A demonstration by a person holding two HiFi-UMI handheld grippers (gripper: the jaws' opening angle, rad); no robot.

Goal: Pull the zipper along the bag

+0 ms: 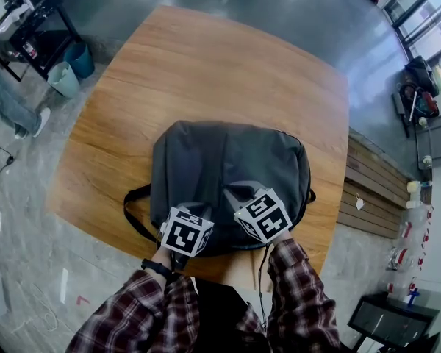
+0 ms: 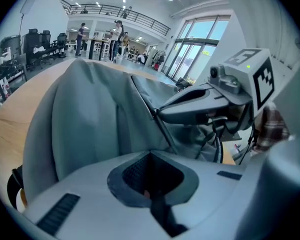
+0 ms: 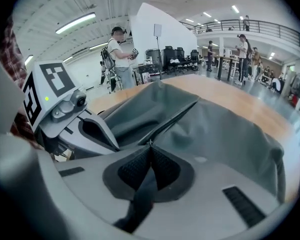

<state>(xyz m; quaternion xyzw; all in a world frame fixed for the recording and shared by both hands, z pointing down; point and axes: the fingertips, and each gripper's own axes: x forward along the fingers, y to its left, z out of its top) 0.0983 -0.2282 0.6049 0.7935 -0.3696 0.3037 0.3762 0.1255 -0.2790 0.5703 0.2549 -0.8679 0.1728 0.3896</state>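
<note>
A dark grey backpack [image 1: 220, 160] lies flat on the round wooden table [image 1: 206, 57]. Both grippers sit side by side at its near edge. My right gripper [image 3: 150, 146] is shut, with a small metal zipper pull [image 3: 149, 142] at its tips. The zipper line [image 3: 177, 115] runs away from there across the bag [image 3: 230, 134]. My left gripper [image 2: 150, 156] is shut against the bag's grey fabric [image 2: 90, 119]; what its pads pinch is hidden. In the head view the left gripper [image 1: 189, 223] is left of the right gripper [image 1: 259, 210].
A black strap [image 1: 136, 215] loops out from the bag's left side near the table edge. Two bins [image 1: 70, 68] stand on the floor at the far left. A slatted wooden bench [image 1: 375, 190] is at the right. People stand far off in the hall.
</note>
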